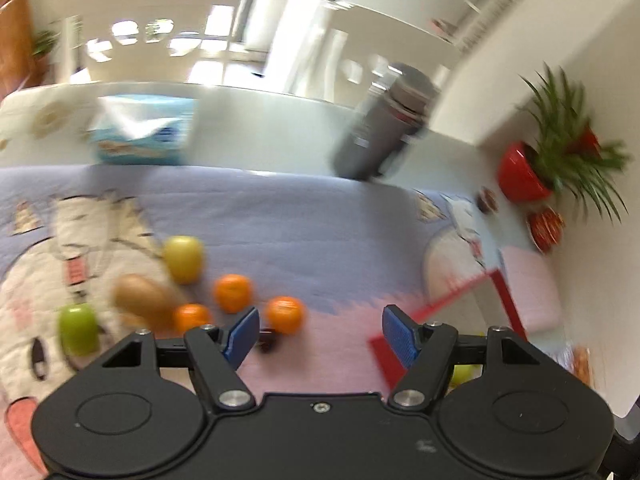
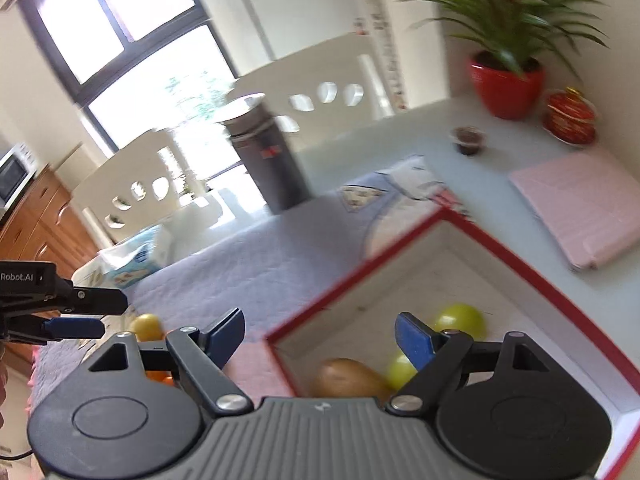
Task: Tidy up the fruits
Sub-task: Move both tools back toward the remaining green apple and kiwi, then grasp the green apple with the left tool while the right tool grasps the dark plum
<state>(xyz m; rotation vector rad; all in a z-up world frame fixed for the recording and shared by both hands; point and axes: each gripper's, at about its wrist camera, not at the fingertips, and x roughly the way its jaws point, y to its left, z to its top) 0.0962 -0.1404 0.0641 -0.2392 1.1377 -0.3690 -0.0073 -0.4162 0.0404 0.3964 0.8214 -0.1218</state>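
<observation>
In the left wrist view several fruits lie on the cartoon-print cloth (image 1: 280,216): a yellow apple (image 1: 183,258), a brown pear (image 1: 144,300), a green apple (image 1: 78,330) and three oranges (image 1: 233,292), (image 1: 285,314), (image 1: 192,318). My left gripper (image 1: 320,320) hangs open and empty just right of them. The red-rimmed box (image 2: 520,264) holds two yellow-green fruits (image 2: 460,320), (image 2: 400,368) and a brown fruit (image 2: 348,378). My right gripper (image 2: 320,332) is open and empty over the box's near-left corner. The left gripper (image 2: 115,316) shows at the left edge above a yellow apple (image 2: 146,326).
A tissue box (image 1: 144,128) and a grey bottle (image 1: 384,120) stand behind the cloth. At the right are a red potted plant (image 2: 506,84), a red patterned jar (image 2: 570,116), a small dark cup (image 2: 468,140) and a folded pink cloth (image 2: 576,204). White chairs stand beyond the table.
</observation>
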